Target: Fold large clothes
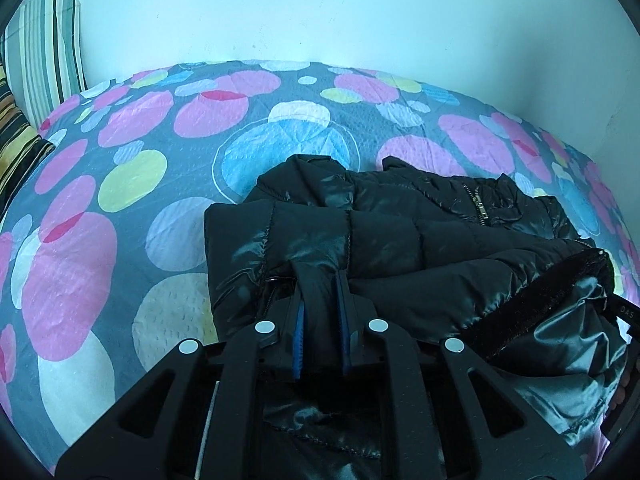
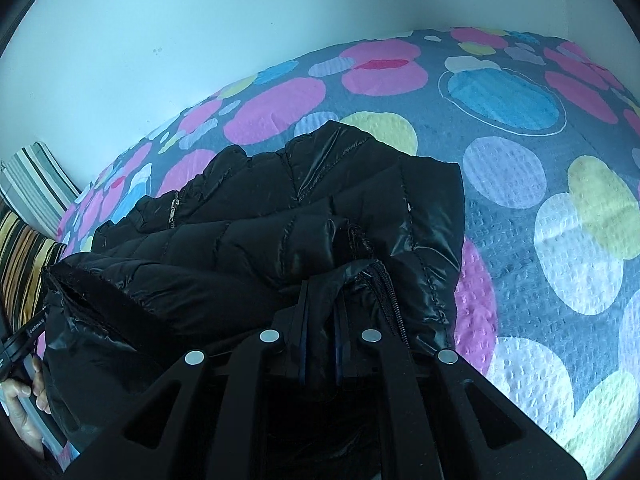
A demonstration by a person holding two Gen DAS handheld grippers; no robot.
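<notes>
A shiny black quilted jacket [image 1: 420, 232] lies folded over on a bedspread [image 1: 120, 240] printed with coloured circles. My left gripper [image 1: 318, 278] is shut on a fold of its fabric at the near left edge, and the cloth fills the gap between the blue pads [image 1: 298, 320]. In the right wrist view the same jacket [image 2: 280, 200] lies bunched, with a zip by its near right edge. My right gripper [image 2: 322, 288] is shut on a fold beside that zip. The jacket's near part hangs below both grippers and is hidden.
A green-striped pillow [image 1: 48, 48] stands against the pale wall [image 1: 320, 8] at the back left, with a yellow-striped one [image 1: 16, 148] below it. A hand [image 2: 24, 412] holding the other gripper shows at the lower left of the right wrist view. Bedspread [image 2: 540, 240] stretches away to the right.
</notes>
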